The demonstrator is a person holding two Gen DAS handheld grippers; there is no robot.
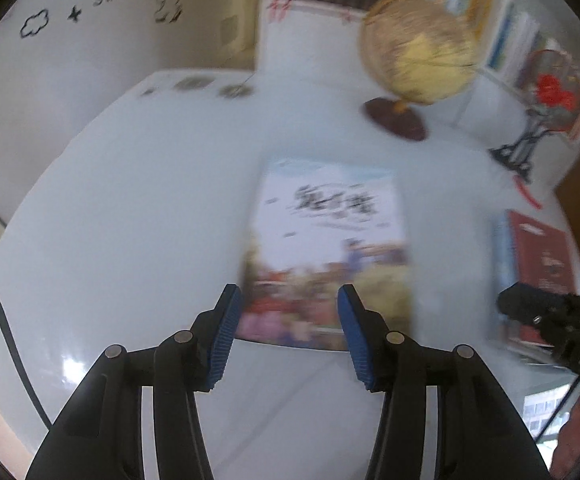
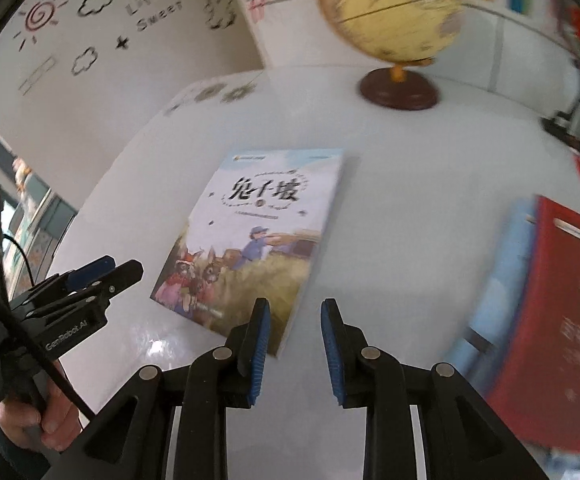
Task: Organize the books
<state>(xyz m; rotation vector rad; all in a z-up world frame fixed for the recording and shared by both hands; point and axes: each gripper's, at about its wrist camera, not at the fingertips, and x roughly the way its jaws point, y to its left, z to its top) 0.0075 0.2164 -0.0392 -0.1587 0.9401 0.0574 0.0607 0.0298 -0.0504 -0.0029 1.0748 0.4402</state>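
on a white surface (image 2: 389,200), an illustrated book (image 2: 250,236) lies flat and face up toward the middle, its near edge close to both claws. the left claw (image 1: 286,336) hovers low over the book's near edge, its blue-padded fingers (image 1: 226,332) spread wide and holding nothing; one finger sits just off the book's left side, the other over the cover. the right claw (image 2: 294,344) is also parted and empty, its gap just off the book's near right corner. toward the right edge of the surface rests a red book (image 2: 557,320) stacked on a light blue book (image 2: 497,264), well apart from the illustrated one. a globe (image 2: 389,8) on a dark round base stands near the far edge, before a white bookshelf (image 1: 501,28) holding upright books. wall doodles (image 2: 90,4) show behind.
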